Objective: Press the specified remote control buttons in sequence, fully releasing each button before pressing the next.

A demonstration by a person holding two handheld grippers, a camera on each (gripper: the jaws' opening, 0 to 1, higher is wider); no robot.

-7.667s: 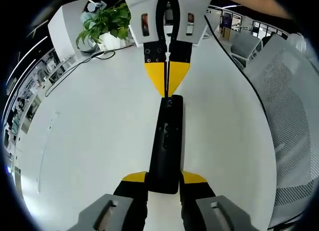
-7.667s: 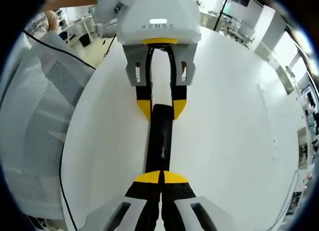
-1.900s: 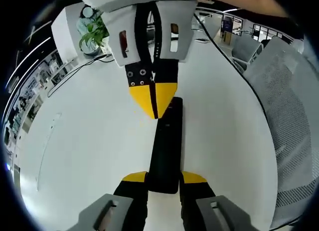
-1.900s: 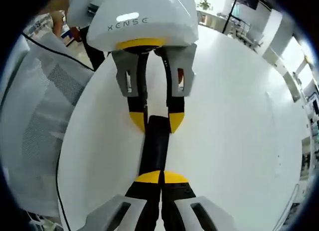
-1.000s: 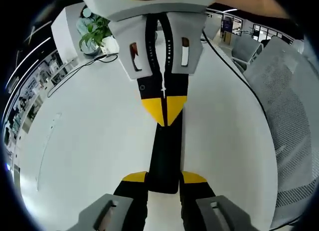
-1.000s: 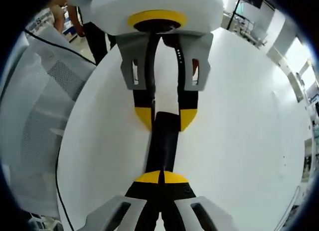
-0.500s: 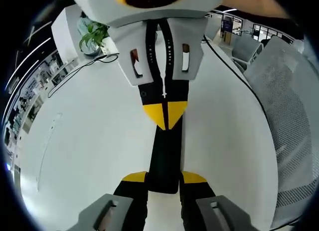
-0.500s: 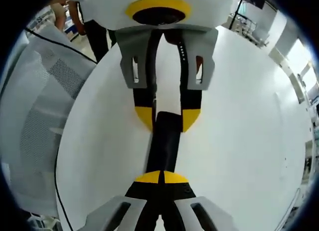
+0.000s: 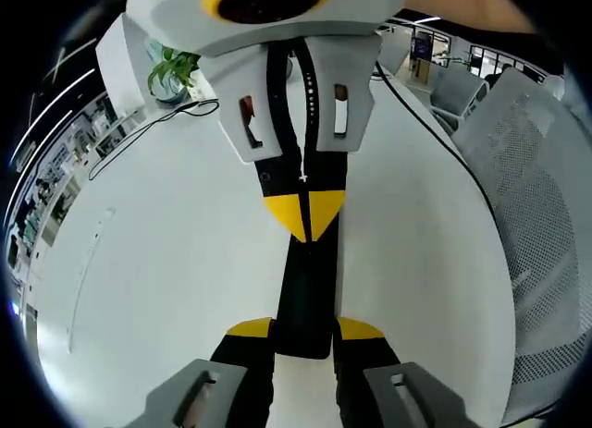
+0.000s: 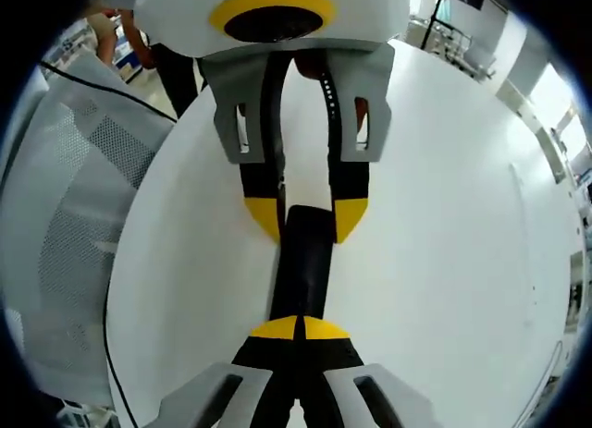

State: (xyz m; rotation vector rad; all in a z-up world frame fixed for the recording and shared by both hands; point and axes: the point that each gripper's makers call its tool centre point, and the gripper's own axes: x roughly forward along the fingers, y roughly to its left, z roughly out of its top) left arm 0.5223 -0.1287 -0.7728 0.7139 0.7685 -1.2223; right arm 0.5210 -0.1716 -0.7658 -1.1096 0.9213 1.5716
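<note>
In the left gripper view, the left gripper [image 9: 305,328] rises from the bottom centre, its yellow tips pinching the near end of the black remote control [image 9: 308,285], which lies lengthwise up the middle of the frame on the white tabletop [image 9: 166,262]. The right gripper [image 9: 305,215] comes down from the top centre, its yellow tips pressed together on the remote's far part. A potted plant [image 9: 171,67] stands at the upper left, and a mesh chair [image 9: 541,234] sits at the right edge.

In the right gripper view, the right gripper [image 10: 299,328] is pressed together over the remote control [image 10: 305,266] at bottom centre; the left gripper [image 10: 305,215] pinches its far end.
</note>
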